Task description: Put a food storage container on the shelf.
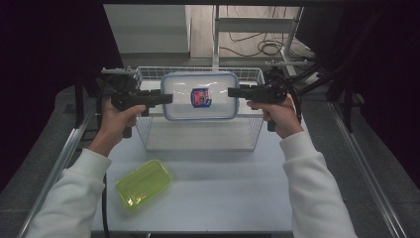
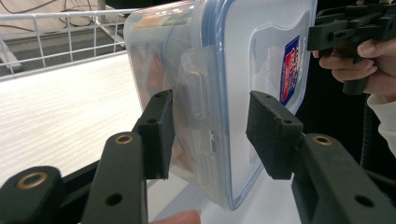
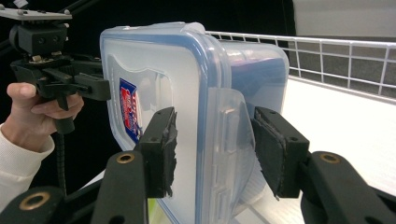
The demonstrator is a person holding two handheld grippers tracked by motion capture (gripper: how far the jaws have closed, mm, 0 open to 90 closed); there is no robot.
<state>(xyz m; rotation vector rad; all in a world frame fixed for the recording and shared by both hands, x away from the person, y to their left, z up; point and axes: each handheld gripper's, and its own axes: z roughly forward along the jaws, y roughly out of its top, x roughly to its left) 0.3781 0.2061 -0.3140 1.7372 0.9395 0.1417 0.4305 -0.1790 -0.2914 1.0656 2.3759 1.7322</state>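
Green lid (image 1: 143, 183) lying on tabletop (image 1: 213, 193), behind both tools. Left tool (image 1: 166, 98) and right tool (image 1: 234, 91) each clamping an end of clear container (image 1: 199, 96) — lifted between them above wire basket (image 1: 198, 134); setting down remaining.

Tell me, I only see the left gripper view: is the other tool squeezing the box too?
Observer: Yes. The right gripper view shows the right tool clamped across the side latch of the clear box.
Operator: Is anything else on the table?
Observer: Yes. In the high view a green plastic container lies on the table, in front of the wire basket.
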